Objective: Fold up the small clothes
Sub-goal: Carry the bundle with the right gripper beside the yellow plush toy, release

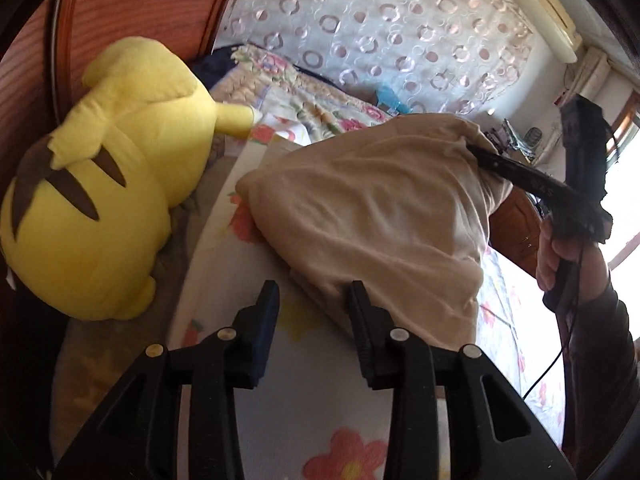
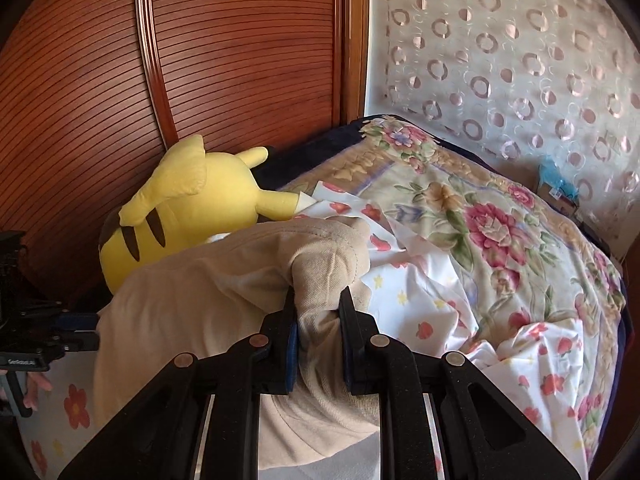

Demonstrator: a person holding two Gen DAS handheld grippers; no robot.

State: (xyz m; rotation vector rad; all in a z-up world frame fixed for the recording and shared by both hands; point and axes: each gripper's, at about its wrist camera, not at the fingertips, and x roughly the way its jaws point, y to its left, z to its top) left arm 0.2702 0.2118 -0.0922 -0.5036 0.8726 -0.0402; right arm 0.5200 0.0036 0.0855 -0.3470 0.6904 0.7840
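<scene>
A beige garment (image 1: 380, 208) lies bunched on the white flowered sheet (image 1: 304, 408) of a bed. My left gripper (image 1: 314, 296) stands open just in front of the garment's near edge. The cloth touches its right finger (image 1: 360, 320), and only sheet shows in the gap. My right gripper (image 2: 318, 320) is shut on a thick fold of the beige garment (image 2: 208, 296) and holds that end raised. In the left wrist view the right gripper (image 1: 480, 156) pokes into the cloth from the right, with a hand (image 1: 560, 256) on its handle. The left gripper (image 2: 94, 330) shows at the far left of the right wrist view.
A big yellow plush toy (image 2: 192, 208) lies against the dark wooden slatted panel (image 2: 220, 60), close to the garment's left side. A thick flowered quilt (image 2: 480, 220) is heaped on the right of the bed. A ring-patterned curtain (image 2: 520, 60) hangs behind.
</scene>
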